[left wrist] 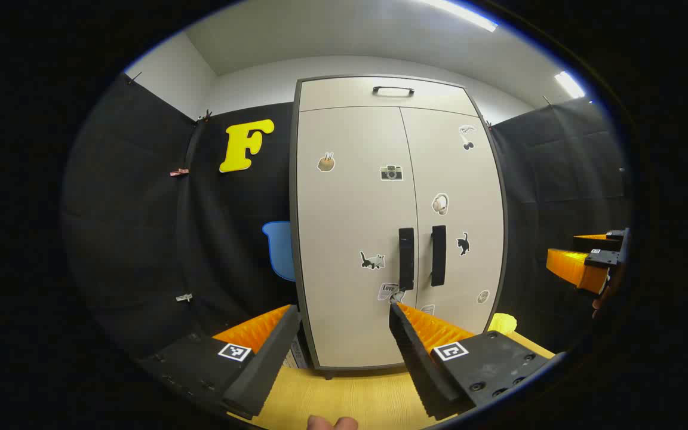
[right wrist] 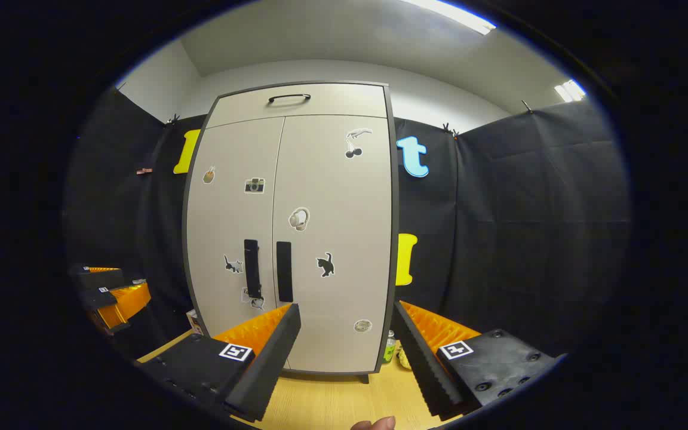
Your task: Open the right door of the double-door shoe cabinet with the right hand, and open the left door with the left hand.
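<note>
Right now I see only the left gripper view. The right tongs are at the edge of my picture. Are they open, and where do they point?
Observer: In the right gripper view the right tongs are open, fingers wide apart.
Operator: Do they hold the right handle?
Observer: No. The right handle is untouched, above their left finger's tip; the tongs face the lower part of the right door.
Operator: Is anything beside the cabinet on that side?
Observer: Yes, a small green container stands on the wooden surface by its right foot.

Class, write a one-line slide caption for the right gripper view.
Open right gripper faces the closed cabinet, neither handle touched.
</note>
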`<state>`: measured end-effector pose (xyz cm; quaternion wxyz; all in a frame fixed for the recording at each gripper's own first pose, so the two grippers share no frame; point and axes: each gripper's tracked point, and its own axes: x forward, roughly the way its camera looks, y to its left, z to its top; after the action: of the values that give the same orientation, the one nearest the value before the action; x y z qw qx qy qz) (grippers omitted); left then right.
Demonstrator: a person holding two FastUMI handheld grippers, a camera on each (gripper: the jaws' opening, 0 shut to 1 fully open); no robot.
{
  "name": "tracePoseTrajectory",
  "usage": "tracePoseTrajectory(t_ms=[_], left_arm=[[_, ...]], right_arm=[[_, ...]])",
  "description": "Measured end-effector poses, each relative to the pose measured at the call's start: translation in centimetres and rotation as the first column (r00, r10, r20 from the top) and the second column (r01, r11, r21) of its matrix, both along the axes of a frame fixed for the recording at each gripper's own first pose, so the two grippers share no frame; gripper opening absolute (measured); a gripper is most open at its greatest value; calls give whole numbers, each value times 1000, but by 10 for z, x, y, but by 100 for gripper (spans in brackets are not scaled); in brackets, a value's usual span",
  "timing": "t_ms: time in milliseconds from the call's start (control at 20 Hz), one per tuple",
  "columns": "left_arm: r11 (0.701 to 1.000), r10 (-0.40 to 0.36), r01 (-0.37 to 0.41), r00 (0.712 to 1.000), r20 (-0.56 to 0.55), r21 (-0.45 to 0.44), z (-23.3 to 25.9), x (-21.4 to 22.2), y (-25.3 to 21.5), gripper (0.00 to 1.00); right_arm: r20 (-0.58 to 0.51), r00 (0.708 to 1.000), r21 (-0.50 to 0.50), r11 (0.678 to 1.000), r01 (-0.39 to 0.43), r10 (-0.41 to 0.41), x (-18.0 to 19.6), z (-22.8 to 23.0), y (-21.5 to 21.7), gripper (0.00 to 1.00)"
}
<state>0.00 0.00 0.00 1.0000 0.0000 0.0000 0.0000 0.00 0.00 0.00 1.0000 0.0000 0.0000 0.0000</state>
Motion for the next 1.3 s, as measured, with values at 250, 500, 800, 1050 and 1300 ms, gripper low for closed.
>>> tracePoseTrajectory(t_ms=[250, 500, 800, 1050, 1300], left_arm=[[1000, 0, 0, 1000, 0, 7, 1, -3, -1, 95], [1000, -1, 1, 1000, 2, 8, 1, -4, -2, 95], [1000, -5, 5, 1000, 7, 13, 4, -5, -4, 95], [1000, -6, 6, 1000, 8, 11, 3, -6, -3, 95], [1000, -3, 2, 1000, 10, 12, 2, -9, 1, 95]], right_arm=[[-2, 1000, 1, 1000, 5, -5, -3, 0, -3, 98], [-11, 1000, -1, 1000, 5, -5, -4, -2, -3, 98], [5, 1000, -13, 1000, 10, -10, -5, 3, -3, 98], [-4, 1000, -11, 1000, 12, -12, -8, 1, -3, 98], [7, 1000, -33, 999, 3, -3, -7, 4, 3, 98]])
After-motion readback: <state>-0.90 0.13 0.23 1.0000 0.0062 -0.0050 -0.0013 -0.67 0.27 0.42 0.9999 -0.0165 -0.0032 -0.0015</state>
